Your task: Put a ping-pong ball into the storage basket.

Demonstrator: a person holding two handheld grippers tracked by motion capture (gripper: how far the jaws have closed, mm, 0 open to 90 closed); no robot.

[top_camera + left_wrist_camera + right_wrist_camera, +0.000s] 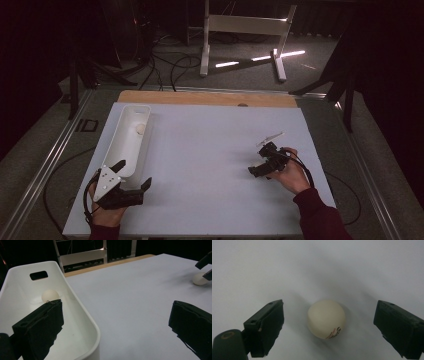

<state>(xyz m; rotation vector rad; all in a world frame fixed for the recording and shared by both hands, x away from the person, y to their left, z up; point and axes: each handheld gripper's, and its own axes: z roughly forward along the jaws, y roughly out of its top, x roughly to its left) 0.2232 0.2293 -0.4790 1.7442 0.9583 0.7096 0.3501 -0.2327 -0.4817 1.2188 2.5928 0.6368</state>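
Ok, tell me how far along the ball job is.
Done: one ball already lies in the white bin. In hand: the right gripper is open around a second ball on the table, jaws either side, not touching. Left: close, lift and carry it to the bin. The left gripper is open, one jaw over the bin's near end.

Ball [50,295] in bin [82,315], second ball [326,318] far right.
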